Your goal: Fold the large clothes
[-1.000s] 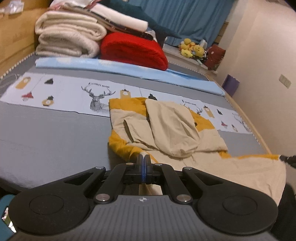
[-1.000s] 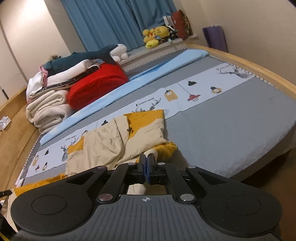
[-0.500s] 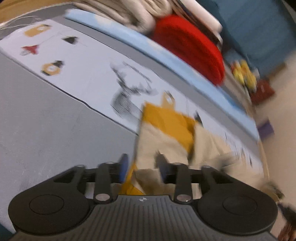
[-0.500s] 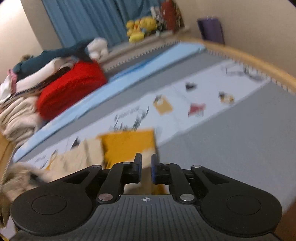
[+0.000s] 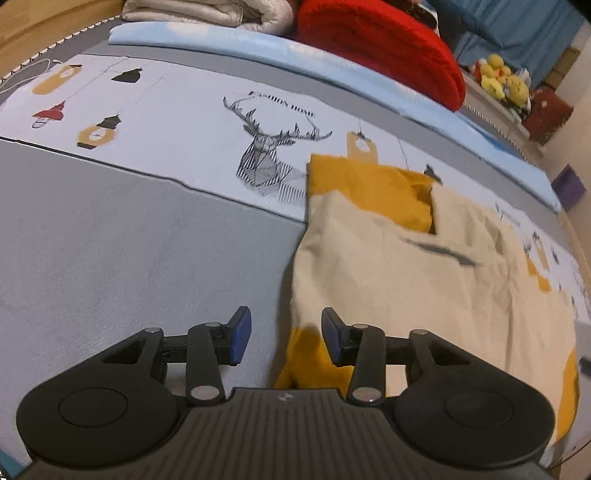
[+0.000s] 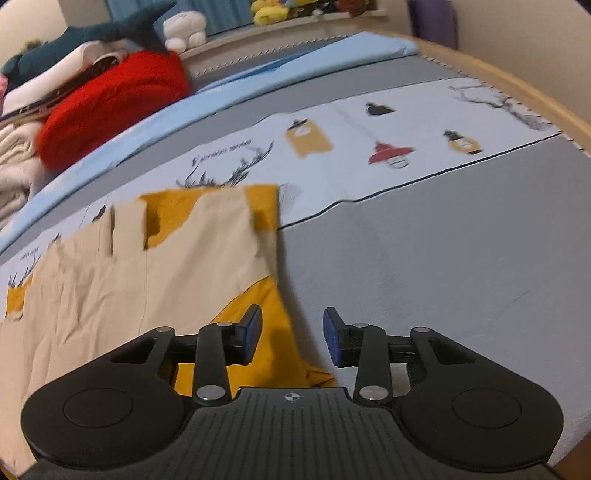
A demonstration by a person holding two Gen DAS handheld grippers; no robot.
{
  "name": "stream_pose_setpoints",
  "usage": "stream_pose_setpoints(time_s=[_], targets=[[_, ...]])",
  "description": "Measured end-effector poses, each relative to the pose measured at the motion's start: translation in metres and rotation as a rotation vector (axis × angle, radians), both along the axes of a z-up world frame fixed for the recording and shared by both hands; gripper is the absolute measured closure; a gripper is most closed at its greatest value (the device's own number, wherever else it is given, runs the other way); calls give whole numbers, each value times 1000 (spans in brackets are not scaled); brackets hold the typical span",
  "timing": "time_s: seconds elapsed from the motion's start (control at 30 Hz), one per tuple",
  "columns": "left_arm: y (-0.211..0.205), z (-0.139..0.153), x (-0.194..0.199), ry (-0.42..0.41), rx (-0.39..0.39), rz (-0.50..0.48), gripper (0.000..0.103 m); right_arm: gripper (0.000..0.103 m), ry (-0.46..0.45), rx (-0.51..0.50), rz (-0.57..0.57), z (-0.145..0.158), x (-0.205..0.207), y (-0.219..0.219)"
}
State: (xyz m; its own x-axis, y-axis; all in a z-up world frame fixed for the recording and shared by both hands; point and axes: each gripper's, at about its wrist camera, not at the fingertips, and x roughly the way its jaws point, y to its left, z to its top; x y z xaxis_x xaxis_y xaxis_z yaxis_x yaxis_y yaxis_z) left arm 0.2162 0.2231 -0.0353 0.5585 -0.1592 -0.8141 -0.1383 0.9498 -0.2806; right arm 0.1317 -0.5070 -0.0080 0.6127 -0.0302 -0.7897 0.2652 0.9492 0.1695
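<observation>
- Grey bedspread (image 5: pixel 110 236) with a deer-print band is lying under everything.
- Beige-and-mustard garment (image 5: pixel 406 273) is lying spread flat on it.
- Left gripper (image 5: pixel 282 334) and right gripper (image 6: pixel 291 334) are hovering with jaws parted (nothing gripped) over opposite edges of the garment.
- Red blanket (image 5: pixel 384 44) and folded quilts (image 5: pixel 207 11) are sitting behind.

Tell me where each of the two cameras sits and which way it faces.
Left wrist: on the left hand-held gripper, looking along its open fingers across the bed at the garment's left edge; only the gripper shows.
Right wrist: on the right hand-held gripper, looking along its open fingers at the garment's right edge; only the gripper shows.
Shared: the garment, the red blanket and the deer print.
</observation>
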Motion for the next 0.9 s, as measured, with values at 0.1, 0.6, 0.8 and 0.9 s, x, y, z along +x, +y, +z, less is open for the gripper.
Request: stream_pose_setpoints(time_s=[0.1,0.6,0.8,0.9], targets=[[-7,-3,11,-1,-11,11,48,50,37,13,-1,-8,4,1],[-22,-27,39,73,-67,38,72,78,72,19,70,-20,17,12],[-30,23,26,-172,16,-20,102,98,-75,-73,123,13,7,28],[-26,44,17,-301,38,27,102,99,-250,-130,117,45,-6,35]])
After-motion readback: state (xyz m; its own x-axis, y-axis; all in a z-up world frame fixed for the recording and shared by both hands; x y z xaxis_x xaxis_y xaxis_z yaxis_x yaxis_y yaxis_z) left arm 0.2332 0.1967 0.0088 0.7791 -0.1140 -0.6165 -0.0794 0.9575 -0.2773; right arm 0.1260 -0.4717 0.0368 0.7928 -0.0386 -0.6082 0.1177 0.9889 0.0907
